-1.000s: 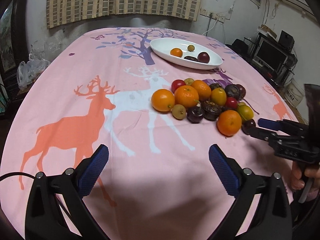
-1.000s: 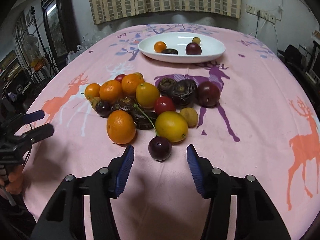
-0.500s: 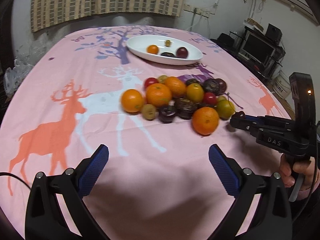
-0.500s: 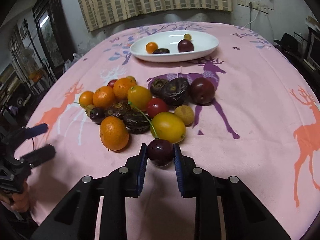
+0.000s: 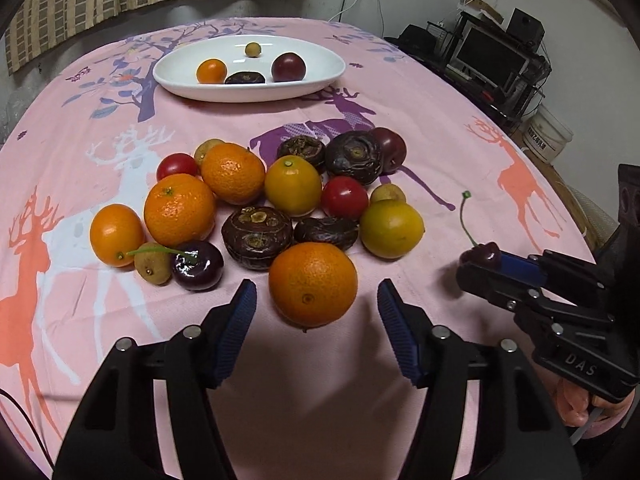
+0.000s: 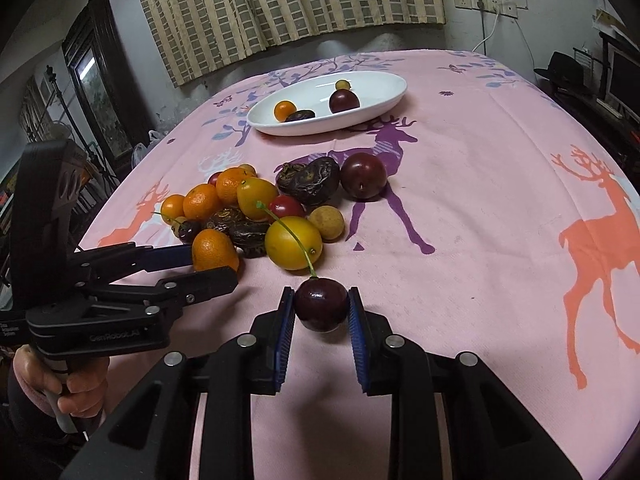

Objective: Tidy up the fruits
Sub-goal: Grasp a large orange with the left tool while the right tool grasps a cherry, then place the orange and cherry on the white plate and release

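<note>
a dark red glossy cherry (image 6: 321, 308) with a long green stem sits low centre of the right wrist view, clamped between blue pads. a heap of oranges, yellow citrus and dark wrinkled fruits (image 5: 256, 216) lies mid-frame; a white oval ceramic dish (image 5: 328, 76), upper centre, holds four fruits.

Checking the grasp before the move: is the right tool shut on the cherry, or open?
Shut on it: the right tool has both blue pads against the sides of the cherry, its stem sticking up.

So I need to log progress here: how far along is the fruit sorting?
Early. Four fruits lie in the white dish. The right hand-held gripper is shut on a cherry; the left hand-held gripper is open around an orange. The rest of the fruit pile remains on the tablecloth.
</note>
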A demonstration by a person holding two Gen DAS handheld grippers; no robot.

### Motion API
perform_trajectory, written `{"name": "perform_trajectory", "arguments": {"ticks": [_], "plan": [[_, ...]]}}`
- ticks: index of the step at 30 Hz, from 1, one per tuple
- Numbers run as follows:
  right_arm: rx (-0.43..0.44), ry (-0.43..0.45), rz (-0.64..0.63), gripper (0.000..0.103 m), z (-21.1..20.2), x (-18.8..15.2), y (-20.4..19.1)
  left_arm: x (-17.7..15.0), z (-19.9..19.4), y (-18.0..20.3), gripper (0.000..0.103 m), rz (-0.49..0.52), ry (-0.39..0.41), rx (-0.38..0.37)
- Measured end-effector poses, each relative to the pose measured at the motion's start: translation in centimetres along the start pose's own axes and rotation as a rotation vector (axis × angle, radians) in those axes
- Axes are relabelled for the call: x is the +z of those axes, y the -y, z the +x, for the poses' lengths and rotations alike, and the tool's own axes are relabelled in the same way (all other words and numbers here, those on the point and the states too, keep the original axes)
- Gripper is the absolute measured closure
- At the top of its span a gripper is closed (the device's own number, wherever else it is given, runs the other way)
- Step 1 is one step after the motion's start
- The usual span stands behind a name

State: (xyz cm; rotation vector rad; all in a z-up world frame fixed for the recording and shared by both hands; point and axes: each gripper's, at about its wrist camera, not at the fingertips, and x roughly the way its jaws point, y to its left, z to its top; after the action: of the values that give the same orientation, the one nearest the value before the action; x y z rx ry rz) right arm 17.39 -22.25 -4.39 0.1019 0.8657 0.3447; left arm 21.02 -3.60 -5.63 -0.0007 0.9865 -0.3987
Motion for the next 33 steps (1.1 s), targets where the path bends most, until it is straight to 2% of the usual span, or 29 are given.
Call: {"name": "perform_trajectory", "arguments": {"ticks": [4, 5, 7, 10, 12, 17, 20, 24, 28, 33], "plan": [[0.015, -0.002, 0.002, 0.076, 0.2, -0.1, 0.1, 0.2, 0.6, 0.0, 0.044, -0.006, -0.008, 0.015], [0.017, -0.003, 0.003, 0.076, 0.2, -0.1, 0.2, 0.2, 0.7, 0.0, 0.056, -0.002, -0.008, 0.025], [0.02, -0.005, 0.003, 0.076, 0.2, -0.1, 0.3, 0.2, 0.7, 0.2, 0.06, 0.009, -0.003, 0.03], [0.021, -0.004, -0.003, 0.076, 0.2, 0.0, 0.2, 0.0, 0.6, 0.2, 0.06, 0.009, 0.0, 0.025], [0.029, 0.0, -0.011, 0.076, 0.0, 0.4, 0.0, 0.0, -0.2, -0.1, 0.061, -0.004, 0.002, -0.009], [0.067, 0.039, -0.031, 0.076, -0.5, 3.3, -0.4, 2.1, -3.5, -1.5, 0.061, -0.001, 0.079, -0.036], [0.077, 0.091, -0.026, 0.076, -0.2, 7.2, -0.4, 5.6, -4.6, -3.0, 0.061, -0.001, 0.111, -0.033], [0.052, 0.165, -0.003, 0.076, 1.8, 13.3, 0.1, 12.2, -4.4, -5.2, 0.061, -0.003, 0.182, 0.032], [0.056, 0.165, 0.059, 0.076, 6.4, 19.1, 1.6, 19.4, -0.5, -7.6, 0.061, -0.033, 0.187, 0.061], [0.023, 0.113, 0.051, 0.076, 12.8, 22.9, 2.7, 24.2, 5.5, -10.3, 0.061, -0.081, 0.107, 0.072]]}}
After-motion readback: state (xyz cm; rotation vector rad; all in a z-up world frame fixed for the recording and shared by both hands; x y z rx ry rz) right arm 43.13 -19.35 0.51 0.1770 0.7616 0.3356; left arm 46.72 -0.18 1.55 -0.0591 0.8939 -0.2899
